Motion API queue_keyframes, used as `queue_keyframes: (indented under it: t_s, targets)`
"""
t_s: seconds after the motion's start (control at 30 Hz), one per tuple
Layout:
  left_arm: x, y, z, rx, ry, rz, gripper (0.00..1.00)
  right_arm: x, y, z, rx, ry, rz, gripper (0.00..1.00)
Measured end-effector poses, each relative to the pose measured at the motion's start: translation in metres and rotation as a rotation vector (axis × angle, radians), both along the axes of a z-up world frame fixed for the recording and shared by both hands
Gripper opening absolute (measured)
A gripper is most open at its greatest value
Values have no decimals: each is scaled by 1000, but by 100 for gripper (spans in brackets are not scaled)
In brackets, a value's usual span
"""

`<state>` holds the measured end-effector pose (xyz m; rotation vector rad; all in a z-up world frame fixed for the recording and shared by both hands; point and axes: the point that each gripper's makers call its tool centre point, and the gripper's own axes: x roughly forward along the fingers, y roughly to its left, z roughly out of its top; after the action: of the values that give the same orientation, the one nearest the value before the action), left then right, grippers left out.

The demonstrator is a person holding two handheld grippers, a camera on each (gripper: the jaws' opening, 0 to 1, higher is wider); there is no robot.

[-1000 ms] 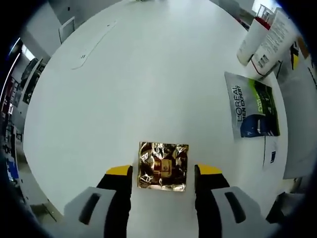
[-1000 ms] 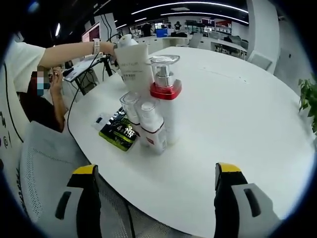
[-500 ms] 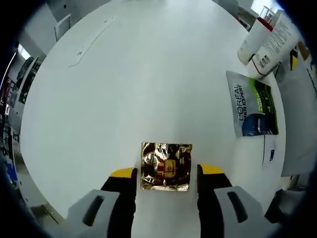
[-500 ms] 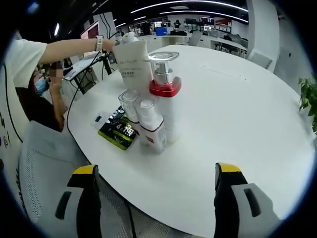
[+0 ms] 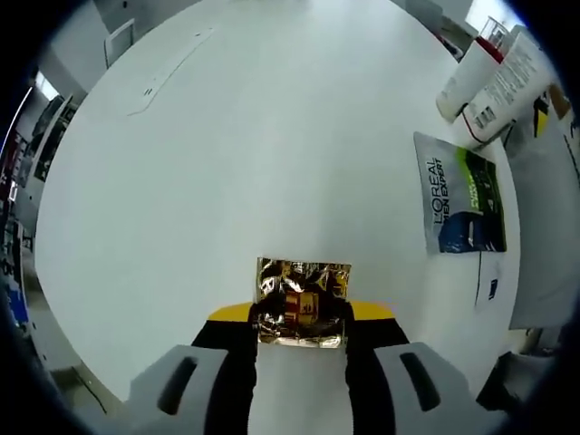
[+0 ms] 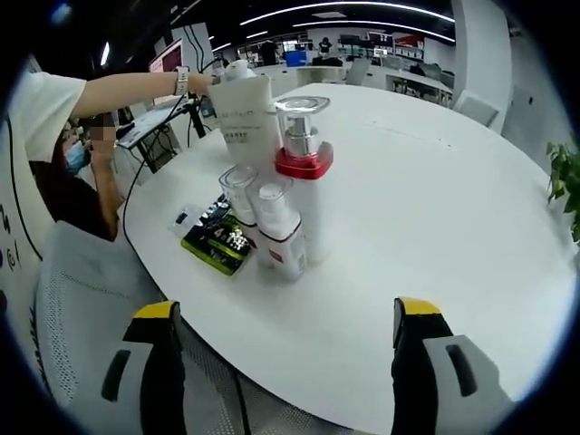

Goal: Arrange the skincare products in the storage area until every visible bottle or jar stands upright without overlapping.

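A shiny gold foil sachet lies flat on the white round table, and my left gripper has shut on its near edge. A blue and green L'Oreal sachet lies flat to the right, also seen beside the bottles. White bottles stand at the upper right. In the right gripper view a tall pump bottle with a red collar, two small clear-capped bottles and a white tube stand upright together. My right gripper stands open, short of the table's edge, with nothing between its fingers.
A person's arm reaches to the tube from the left; the person sits by the table. A grey mesh chair stands below the table's near edge. Wide bare tabletop lies right of the bottles. A plant shows at far right.
My left gripper's jaws have come together onto the gold sachet's near edge. The right gripper holds still, and the bottles stand as before.
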<state>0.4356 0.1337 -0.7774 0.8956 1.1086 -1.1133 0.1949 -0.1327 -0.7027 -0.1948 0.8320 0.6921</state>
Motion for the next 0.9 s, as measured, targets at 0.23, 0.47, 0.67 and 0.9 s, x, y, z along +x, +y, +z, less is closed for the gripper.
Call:
queue_keyframes:
  t_s: [0.23,0.47,0.67,0.9]
  targets:
    - [-6,-2,0,16,2,-17,38,0,-1,1,-4,-4,1,97]
    - [-11,-2,0,19,2,-31,39,1,2,3,-5,-11,10,97]
    - [-15,-1,1,32,0,-47,39,1,3,3,-6,-14,18,97]
    - [-27,-2,2,36,14,-49,39,1,4,4,-1,-19,21,97]
